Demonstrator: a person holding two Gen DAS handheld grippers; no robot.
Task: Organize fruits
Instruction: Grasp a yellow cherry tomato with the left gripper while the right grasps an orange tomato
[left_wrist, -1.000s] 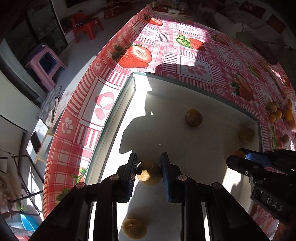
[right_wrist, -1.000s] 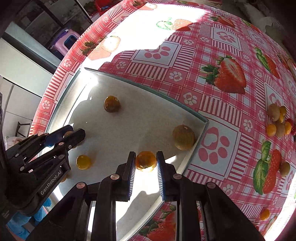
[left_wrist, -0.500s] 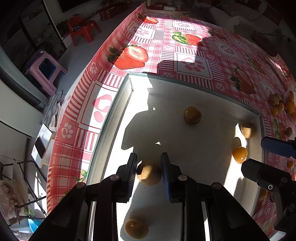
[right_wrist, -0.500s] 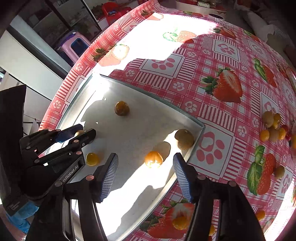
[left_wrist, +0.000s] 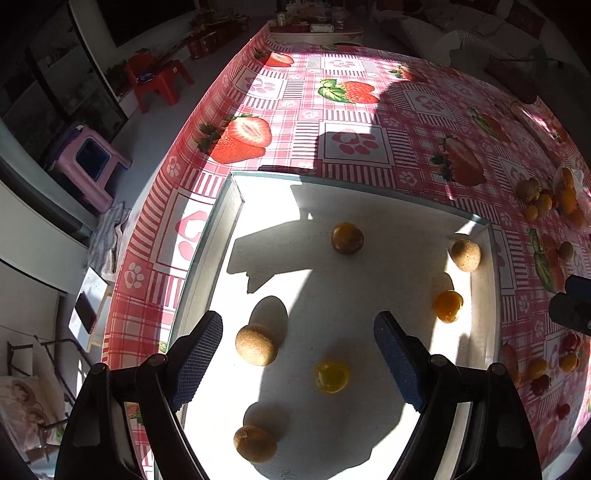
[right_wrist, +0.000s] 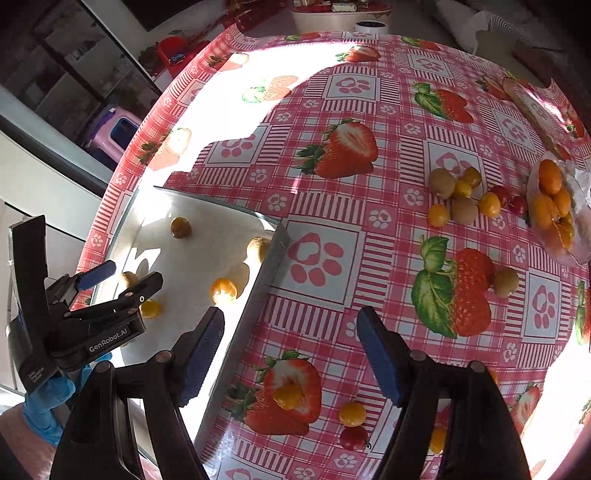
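A white tray lies on the strawberry tablecloth and holds several small brown and orange fruits. My left gripper is open above the tray; a brown fruit lies on the tray by its left finger, an orange fruit between the fingers. My right gripper is open and empty above the cloth just right of the tray's edge. The orange fruit it let go lies in the tray. The left gripper also shows in the right wrist view.
Loose fruits cluster on the cloth at the far right beside a clear bag of orange fruits. More small fruits lie near the front edge. The table's left edge drops to the floor with stools.
Both grippers have opened. The left one let go of the brown fruit onto the tray and rose. The right one released the orange fruit and moved right, off the tray.
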